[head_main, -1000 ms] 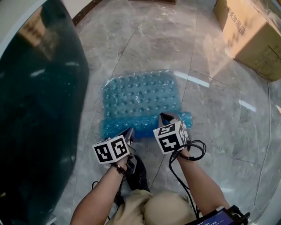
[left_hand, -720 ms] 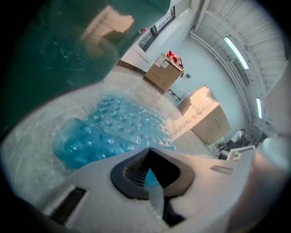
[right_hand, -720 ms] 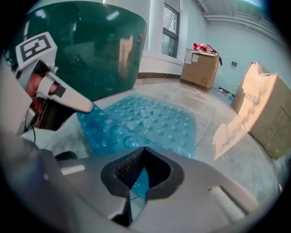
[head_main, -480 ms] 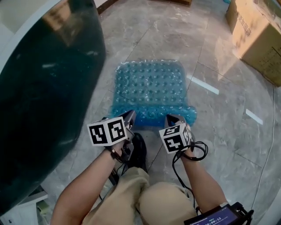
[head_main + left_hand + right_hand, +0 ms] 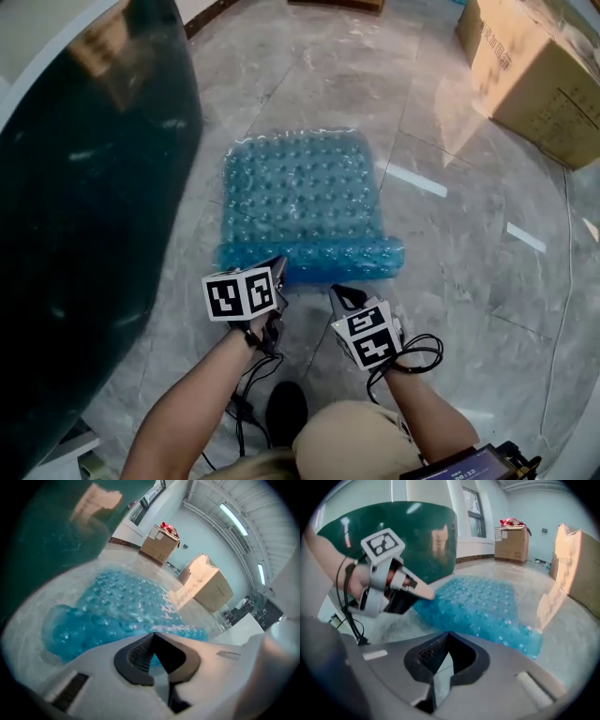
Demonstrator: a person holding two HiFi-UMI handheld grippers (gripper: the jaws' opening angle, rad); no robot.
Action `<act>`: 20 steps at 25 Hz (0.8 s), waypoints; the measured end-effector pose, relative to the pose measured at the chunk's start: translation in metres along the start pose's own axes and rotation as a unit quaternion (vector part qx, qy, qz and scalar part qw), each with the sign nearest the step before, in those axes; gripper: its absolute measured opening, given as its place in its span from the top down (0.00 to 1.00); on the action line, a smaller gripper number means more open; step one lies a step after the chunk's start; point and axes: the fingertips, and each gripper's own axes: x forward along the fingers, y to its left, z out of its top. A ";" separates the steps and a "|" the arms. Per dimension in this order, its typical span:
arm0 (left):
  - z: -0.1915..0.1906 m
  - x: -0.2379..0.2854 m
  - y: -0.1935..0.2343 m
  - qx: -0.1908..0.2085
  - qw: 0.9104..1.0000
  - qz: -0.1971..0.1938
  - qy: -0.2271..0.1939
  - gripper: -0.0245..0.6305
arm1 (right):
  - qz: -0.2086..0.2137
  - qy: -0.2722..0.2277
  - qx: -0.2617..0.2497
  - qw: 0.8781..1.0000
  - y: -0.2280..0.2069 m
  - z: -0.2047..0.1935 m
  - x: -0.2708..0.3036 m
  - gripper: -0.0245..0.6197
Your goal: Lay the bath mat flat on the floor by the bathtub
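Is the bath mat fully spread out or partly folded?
Partly folded: most of the bath mat lies flat, but its near edge is doubled over in a thick band.

The bathtub (image 5: 84, 206) runs off the left and near edges of the head view; the cardboard box (image 5: 530, 75) at far right is cut by the frame, its print too small to read. The left gripper (image 5: 278, 272) covers part of the near edge of the bath mat (image 5: 300, 187)

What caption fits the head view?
Blue bath mat beside bathtub, near edge rolled; left gripper and right gripper shut.
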 end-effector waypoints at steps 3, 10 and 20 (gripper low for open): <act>-0.024 0.005 0.015 -0.041 0.999 -0.014 0.010 0.96 | -0.043 -0.028 0.006 0.999 -0.022 0.037 -0.002 0.95; -0.053 -0.016 0.006 -0.048 0.996 -0.026 0.069 0.96 | -0.106 0.038 0.014 0.994 -0.070 0.041 0.041 0.95; -0.025 -0.018 -0.005 -0.053 0.998 -0.027 0.030 0.96 | -0.113 0.078 0.063 0.989 -0.008 -0.024 0.004 0.95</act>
